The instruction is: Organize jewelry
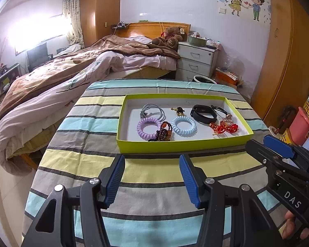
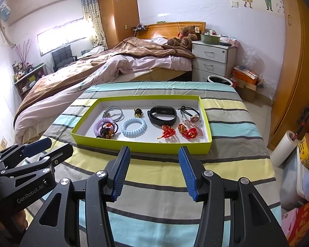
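- Both claws hang spread and empty over our striped cloth (image 2: pixel 164 164): left claw (image 1: pixel 152 177), right claw (image 2: pixel 154 168), each short of the tray (image 2: pixel 142 145).
- We work on a cloth-covered table in a bedroom; behind the tray lie the bed (image 2: pixel 105 70) and a white drawer unit (image 2: pixel 213 60).
- We see the tray's long axis run left to right, open side up.
- Inside the tray: lilac coil (image 2: pixel 102 124), blue coil (image 2: pixel 134 126), black band (image 2: pixel 162 115), red knots (image 2: pixel 180 132). Nothing blocks the tray's near wall.

open left gripper (image 1: pixel 152 177) short of a green tray (image 1: pixel 175 145) of hair ties, bracelets, perhaps charms
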A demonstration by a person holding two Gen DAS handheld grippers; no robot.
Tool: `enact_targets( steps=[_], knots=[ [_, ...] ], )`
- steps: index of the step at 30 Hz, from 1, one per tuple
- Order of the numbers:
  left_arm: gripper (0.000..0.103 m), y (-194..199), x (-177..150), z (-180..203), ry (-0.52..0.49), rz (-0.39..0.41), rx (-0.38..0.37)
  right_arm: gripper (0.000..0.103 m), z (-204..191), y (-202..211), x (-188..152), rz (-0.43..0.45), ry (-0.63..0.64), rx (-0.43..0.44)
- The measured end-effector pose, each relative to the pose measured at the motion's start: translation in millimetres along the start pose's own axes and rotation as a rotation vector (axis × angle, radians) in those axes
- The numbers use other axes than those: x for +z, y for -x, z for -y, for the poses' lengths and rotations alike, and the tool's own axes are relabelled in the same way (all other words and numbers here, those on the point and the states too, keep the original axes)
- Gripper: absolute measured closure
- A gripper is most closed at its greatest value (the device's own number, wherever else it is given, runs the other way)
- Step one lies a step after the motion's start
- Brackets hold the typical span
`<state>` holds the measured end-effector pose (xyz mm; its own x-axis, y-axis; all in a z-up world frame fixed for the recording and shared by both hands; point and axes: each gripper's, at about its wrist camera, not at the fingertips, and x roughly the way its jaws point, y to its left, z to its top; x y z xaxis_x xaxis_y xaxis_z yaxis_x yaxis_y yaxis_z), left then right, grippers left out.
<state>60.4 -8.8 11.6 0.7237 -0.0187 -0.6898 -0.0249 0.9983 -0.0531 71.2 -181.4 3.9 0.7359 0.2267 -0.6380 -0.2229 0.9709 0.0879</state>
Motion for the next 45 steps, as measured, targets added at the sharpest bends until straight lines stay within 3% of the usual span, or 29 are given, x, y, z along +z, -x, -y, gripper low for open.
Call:
enact_targets(
  steps=[45],
  knots=[
    [0.048, -1.3, -1.5, 0.1, 0.005, -0.017, -0.004, 0.053, 1.1, 1.2, -4.8, -0.005, -0.005, -0.004]
  ],
)
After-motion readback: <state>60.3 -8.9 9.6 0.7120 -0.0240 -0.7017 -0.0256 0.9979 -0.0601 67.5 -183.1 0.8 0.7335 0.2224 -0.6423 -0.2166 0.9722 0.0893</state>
